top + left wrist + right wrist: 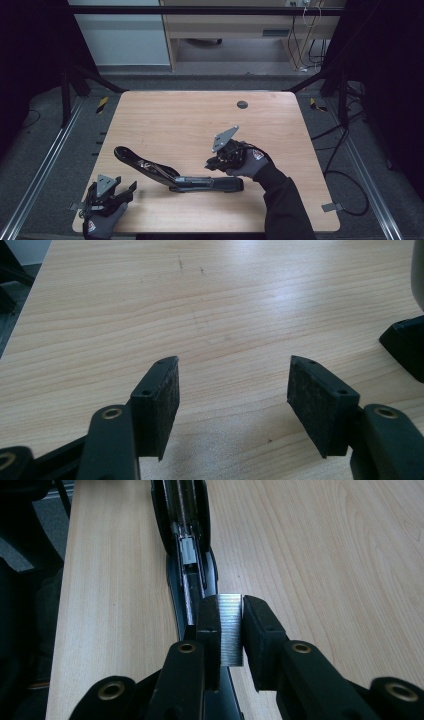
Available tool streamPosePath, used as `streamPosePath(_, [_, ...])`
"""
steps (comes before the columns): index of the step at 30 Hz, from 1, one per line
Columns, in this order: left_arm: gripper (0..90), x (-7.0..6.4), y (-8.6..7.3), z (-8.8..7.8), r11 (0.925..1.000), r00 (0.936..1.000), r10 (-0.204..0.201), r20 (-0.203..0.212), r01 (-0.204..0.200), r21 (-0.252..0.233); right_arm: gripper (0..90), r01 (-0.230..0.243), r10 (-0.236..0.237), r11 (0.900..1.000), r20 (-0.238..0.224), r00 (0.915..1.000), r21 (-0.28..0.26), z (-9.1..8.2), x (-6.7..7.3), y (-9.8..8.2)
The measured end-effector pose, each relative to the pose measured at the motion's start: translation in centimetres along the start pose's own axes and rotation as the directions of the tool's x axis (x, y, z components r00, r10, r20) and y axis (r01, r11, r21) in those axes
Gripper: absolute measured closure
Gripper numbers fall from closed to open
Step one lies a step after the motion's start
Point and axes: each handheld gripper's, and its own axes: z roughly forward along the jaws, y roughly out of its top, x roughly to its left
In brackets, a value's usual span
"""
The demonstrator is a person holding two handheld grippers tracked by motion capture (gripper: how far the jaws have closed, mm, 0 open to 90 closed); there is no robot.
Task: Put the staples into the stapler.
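Note:
A black stapler (175, 175) lies opened out flat on the wooden table (200, 120), its top arm swung back to the left, its metal staple channel (189, 555) exposed. My right gripper (214, 162) hovers just above the stapler's right half, shut on a silvery strip of staples (231, 630) held between its pads. In the right gripper view the strip sits directly over the stapler's channel. My left gripper (120, 189) rests at the table's front left corner, open, with nothing between its pads (162, 400). A black end of the stapler (407, 345) shows at the right edge of the left gripper view.
A round cable hole (242, 104) sits near the table's far edge. Dark frame legs and cables (345, 135) stand around the table on the grey floor. A cabinet and desk (225, 25) stand behind.

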Motion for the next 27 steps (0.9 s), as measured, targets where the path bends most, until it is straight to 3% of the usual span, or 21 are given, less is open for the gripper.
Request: streamPosePath(27, [37.1, 0.0, 0.0, 0.0, 1.0, 1.0, 0.0, -0.001, 0.0, -0.002, 78.3, 0.034, -0.03, 0.997, -0.056, 0.998, 0.068, 3.0, 0.6, 0.1])
